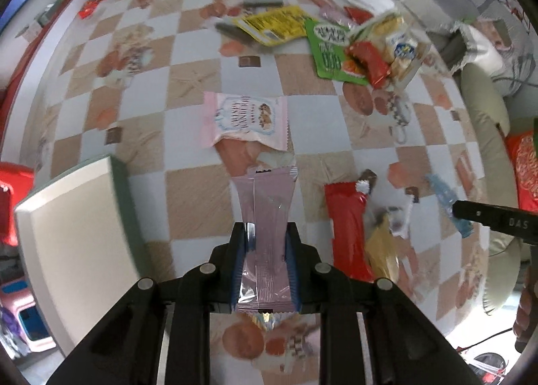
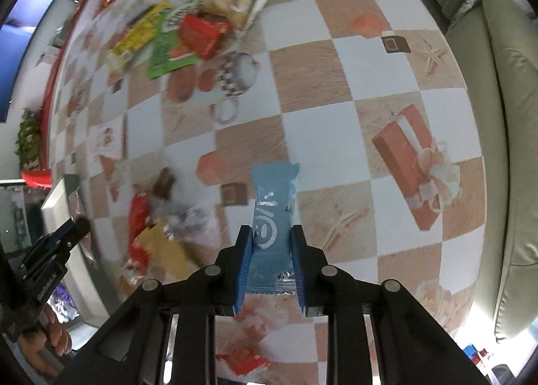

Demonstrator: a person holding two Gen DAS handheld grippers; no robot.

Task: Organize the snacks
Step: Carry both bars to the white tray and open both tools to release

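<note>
Mauve snack packet (image 1: 265, 233) at lower centre, clamped lengthwise between left gripper (image 1: 265, 233) pads above checkered tablecloth (image 1: 188, 196). Blue snack packet (image 2: 274, 217) at lower centre, pinched likewise by right gripper (image 2: 273, 233). White tray (image 1: 67, 233) lower left.

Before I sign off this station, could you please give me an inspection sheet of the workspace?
Surface: checkered tablecloth, printed pattern.
Job's things: pink snack bar in left gripper; blue snack packet in right gripper; white box at the left.
Clutter: snack pile, pale pink packet, red packet on the cloth.
Grippers: both jaws shut on wrappers.
Cables: thin cable off the table edge.
Surroundings: greenish sofa.
</note>
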